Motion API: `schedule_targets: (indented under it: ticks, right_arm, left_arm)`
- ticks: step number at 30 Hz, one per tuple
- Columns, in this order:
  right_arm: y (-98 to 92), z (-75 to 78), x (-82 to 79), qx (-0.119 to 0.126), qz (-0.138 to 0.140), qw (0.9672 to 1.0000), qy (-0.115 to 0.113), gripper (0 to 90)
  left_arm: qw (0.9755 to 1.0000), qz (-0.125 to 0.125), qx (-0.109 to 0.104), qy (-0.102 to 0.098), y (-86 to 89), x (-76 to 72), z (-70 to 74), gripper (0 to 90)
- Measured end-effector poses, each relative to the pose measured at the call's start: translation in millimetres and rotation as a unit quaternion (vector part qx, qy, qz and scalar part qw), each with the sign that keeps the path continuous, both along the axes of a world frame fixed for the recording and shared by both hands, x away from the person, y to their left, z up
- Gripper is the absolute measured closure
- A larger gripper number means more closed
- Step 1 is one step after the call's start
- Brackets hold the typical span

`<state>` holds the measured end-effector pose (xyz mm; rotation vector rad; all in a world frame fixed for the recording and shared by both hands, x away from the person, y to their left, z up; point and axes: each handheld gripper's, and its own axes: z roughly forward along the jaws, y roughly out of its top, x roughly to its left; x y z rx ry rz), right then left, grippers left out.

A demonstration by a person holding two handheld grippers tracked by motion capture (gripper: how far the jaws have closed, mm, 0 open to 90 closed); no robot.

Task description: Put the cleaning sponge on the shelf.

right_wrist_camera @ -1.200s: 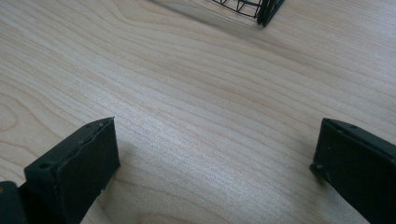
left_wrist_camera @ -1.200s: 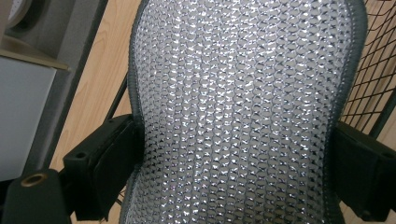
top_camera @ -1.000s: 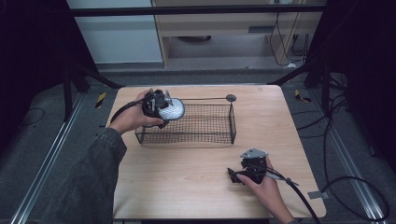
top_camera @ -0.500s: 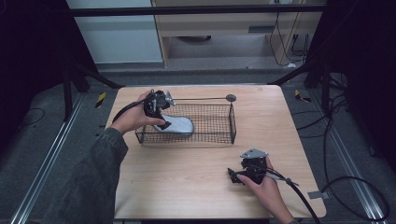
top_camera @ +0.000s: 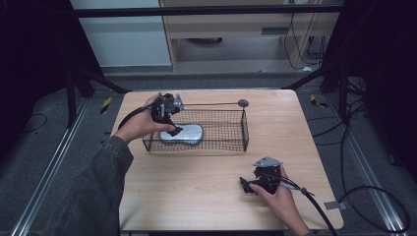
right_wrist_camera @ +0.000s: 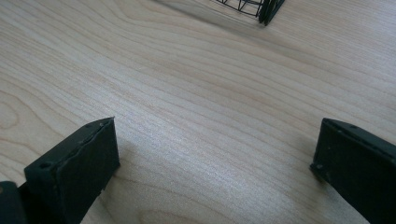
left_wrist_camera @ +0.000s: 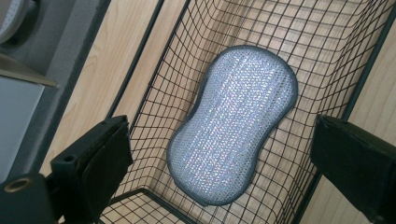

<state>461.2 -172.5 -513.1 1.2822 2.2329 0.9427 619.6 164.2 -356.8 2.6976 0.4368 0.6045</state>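
A silver, peanut-shaped scrubbing pad (top_camera: pixel 182 134) (left_wrist_camera: pixel 233 123) lies flat on the floor of a black wire basket (top_camera: pixel 231 142) at the table's middle back. My left gripper (top_camera: pixel 169 125) (left_wrist_camera: pixel 224 163) hangs over the basket's left end, just above the pad, open, with nothing between its jaws. My right gripper (top_camera: pixel 246 186) (right_wrist_camera: pixel 212 163) rests low on the wooden table (top_camera: pixel 196 187) near the front right, open and holding nothing, pointing left.
A thin black rod with a round end (top_camera: pixel 243 103) lies along the basket's back rim. The basket's corner (right_wrist_camera: pixel 261 11) shows at the top of the right gripper view. Cables trail off the table's front right. Dark floor surrounds the table.
One second ago my left gripper held the pad above the basket's left end. It lowered it, let go and opened; the pad now lies in the basket. The right gripper stayed put.
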Motion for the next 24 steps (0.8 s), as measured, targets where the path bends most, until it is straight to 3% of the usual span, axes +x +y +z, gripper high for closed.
schedule_targets:
  ticks: [10,19,24]
  right_arm:
    - [0.1,-0.1,0.0,0.001,0.000,1.0000,0.000,0.4]
    - [0.0,0.0,0.0,0.000,0.000,1.0000,-0.001,0.4]
    - [0.0,-0.2,0.1,0.000,0.000,1.0000,-0.001,0.4]
  left_arm:
    - [0.9992,0.010,-0.037,-0.003,-0.1,-15.2,11.1,5.8]
    - [0.9981,0.027,-0.055,-0.003,-8.1,-28.7,13.9,6.3]
    - [0.9962,0.041,-0.076,-0.009,-13.6,-37.5,14.5,6.3]
